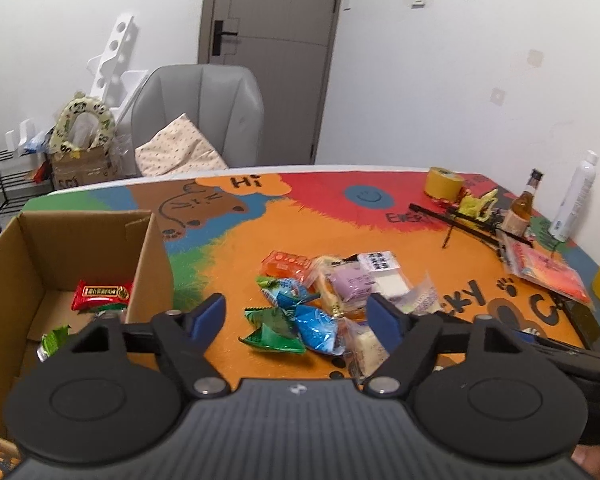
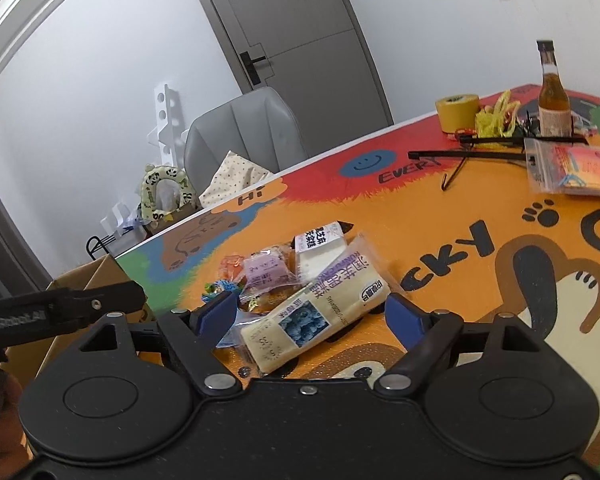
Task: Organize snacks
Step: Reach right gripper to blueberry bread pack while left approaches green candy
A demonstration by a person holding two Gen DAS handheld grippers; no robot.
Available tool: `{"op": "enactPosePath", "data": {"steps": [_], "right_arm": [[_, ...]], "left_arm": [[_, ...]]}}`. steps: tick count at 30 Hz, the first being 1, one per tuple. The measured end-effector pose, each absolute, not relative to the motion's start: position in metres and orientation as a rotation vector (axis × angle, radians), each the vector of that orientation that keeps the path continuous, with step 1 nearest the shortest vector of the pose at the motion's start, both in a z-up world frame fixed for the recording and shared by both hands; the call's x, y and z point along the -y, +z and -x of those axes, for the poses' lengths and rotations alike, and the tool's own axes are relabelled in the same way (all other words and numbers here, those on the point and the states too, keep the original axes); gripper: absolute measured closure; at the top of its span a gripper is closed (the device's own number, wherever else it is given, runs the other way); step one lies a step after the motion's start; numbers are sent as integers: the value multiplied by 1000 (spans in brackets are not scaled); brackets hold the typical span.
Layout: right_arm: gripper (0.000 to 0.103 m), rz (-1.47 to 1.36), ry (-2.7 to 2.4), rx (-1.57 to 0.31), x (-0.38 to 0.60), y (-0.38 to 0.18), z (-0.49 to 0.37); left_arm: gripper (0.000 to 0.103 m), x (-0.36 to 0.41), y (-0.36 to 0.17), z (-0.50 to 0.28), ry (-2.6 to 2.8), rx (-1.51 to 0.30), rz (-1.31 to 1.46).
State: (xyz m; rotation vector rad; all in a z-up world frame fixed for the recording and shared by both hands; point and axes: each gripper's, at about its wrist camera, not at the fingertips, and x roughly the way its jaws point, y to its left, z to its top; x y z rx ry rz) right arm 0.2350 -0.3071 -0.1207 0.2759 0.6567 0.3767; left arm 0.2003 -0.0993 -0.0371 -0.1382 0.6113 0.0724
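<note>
A pile of wrapped snacks (image 1: 332, 304) lies mid-table on the colourful mat. My left gripper (image 1: 298, 314) is open above the green packet (image 1: 274, 332) and blue packet (image 1: 316, 328). An open cardboard box (image 1: 148, 256) at the left holds a red snack (image 1: 102, 294) and a green one (image 1: 52, 342). My right gripper (image 2: 312, 312) is open, its jaws either side of a long white pastry packet (image 2: 316, 314). A purple snack (image 2: 266, 274) and a white one (image 2: 320, 250) lie behind it. The box corner (image 2: 96, 276) shows at the left.
At the far right stand a yellow tape roll (image 1: 444, 184), a brown bottle (image 1: 522, 208), a white spray can (image 1: 576, 196), black rods (image 1: 460, 220) and a bagged red packet (image 1: 548, 272). A grey chair (image 1: 198, 116) is behind the table.
</note>
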Motion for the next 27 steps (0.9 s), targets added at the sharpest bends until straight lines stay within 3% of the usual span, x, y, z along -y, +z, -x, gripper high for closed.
{"op": "enactPosePath", "data": {"steps": [5,12,20,27], "right_arm": [[21,-294,368,-680,305,-130,-248],[21,-308,321,-707,300,-140,-267],[24,-252,294,-742,286,-153,-279],[27,-215,283,-761,284,-154,-280]], "left_arm": [[41,96,-50,-215,123,-637,146],[46,98,-63,-229,118,-657,144],[60,95,-83,-245,157,-684,162],[61,91,-99,-253,172,-721,173]]}}
